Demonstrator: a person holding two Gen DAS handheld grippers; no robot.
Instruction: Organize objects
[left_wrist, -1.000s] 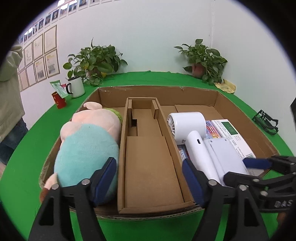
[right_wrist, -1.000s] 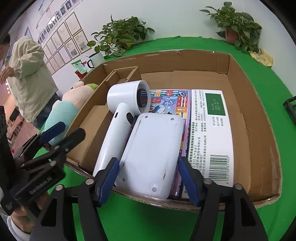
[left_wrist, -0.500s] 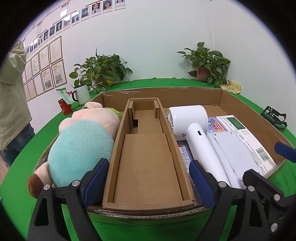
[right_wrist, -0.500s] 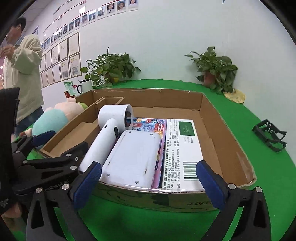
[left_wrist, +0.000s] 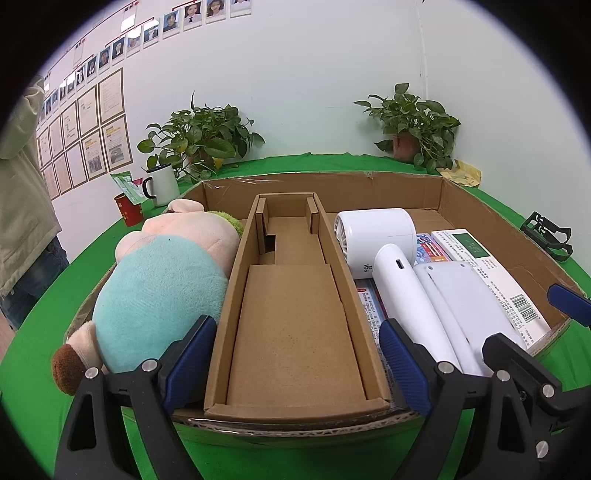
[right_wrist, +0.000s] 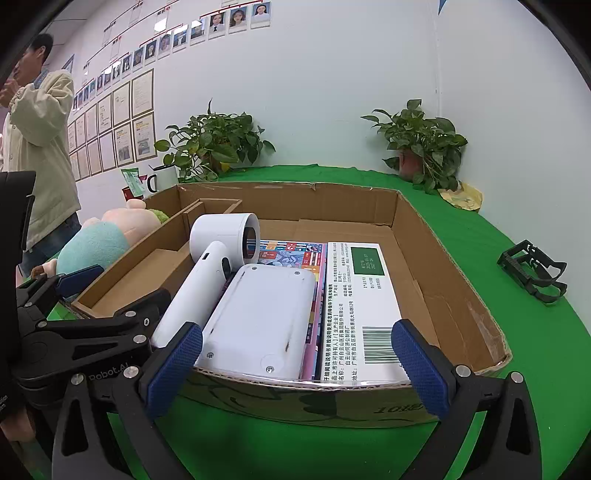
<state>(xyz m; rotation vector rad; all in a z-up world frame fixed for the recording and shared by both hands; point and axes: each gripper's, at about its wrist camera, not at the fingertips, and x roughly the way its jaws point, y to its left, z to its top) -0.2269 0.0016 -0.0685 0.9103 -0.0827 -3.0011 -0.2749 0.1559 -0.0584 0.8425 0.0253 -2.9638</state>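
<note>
A wide cardboard box (left_wrist: 321, 182) (right_wrist: 454, 280) lies on the green table. Inside it, a plush pig (left_wrist: 162, 280) (right_wrist: 96, 243) fills the left part, an empty cardboard insert (left_wrist: 295, 317) runs down the middle, and a white hair dryer (left_wrist: 388, 258) (right_wrist: 210, 273), a white flat device (left_wrist: 465, 306) (right_wrist: 262, 317), a white medicine box (right_wrist: 362, 299) and a colourful booklet (right_wrist: 295, 251) lie on the right. My left gripper (left_wrist: 297, 362) is open and empty at the box's near edge. My right gripper (right_wrist: 295, 365) is open and empty before the near wall.
Two potted plants (left_wrist: 199, 140) (left_wrist: 413, 125) stand at the back wall. A white mug (left_wrist: 160, 184), a red cup (left_wrist: 127, 212) and a green packet sit at the back left. A black frame (right_wrist: 532, 271) lies at the right. A person (right_wrist: 37, 144) stands left.
Both grippers have drawn back from the box and tilted up to a lower, flatter view. The right gripper's jaws opened wider, away from the white device. Objects in the box stayed put.
</note>
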